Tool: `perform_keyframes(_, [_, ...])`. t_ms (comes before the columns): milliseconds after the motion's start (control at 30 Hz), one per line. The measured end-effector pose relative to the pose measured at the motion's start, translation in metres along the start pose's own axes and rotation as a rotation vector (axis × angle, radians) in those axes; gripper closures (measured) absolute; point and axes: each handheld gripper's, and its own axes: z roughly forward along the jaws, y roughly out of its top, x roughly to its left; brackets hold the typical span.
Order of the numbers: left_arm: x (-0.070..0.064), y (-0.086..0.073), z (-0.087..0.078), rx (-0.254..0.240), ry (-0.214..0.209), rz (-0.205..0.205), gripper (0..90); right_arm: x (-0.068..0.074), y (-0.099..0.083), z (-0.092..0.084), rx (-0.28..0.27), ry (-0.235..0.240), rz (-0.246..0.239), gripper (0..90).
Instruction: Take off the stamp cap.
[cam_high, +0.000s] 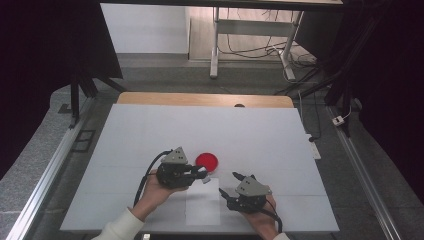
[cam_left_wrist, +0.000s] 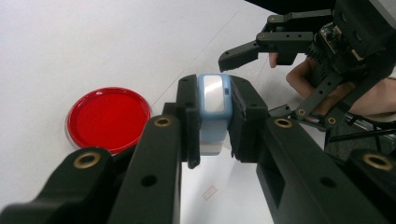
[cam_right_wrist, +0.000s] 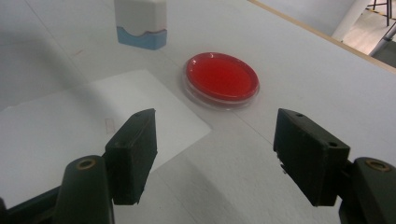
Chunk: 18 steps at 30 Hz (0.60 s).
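While the left gripper (cam_left_wrist: 214, 122) clamps a small blue-and-white plastic case (cam_left_wrist: 214, 109) just above the table (cam_high: 150, 130), near-right of the red petri dish (cam_high: 207, 160), pickup looks done. Right gripper (cam_right_wrist: 215, 154) is spread wide and empty, facing the dish; handover or placement remains.

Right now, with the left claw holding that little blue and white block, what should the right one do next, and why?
Probably ease the right claw forward toward the red dish. Its jaws stand open with nothing between them and the dish lies straight ahead, while the left claw is already shut on the blue and white block.
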Motion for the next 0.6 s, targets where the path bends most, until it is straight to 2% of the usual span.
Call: perform_keyframes(600, [-0.002, -0.002, 0.007, 0.0, 0.01, -0.007, 75.5, 0.016, 0.009, 0.016, -0.01, 0.03, -0.007, 30.9])
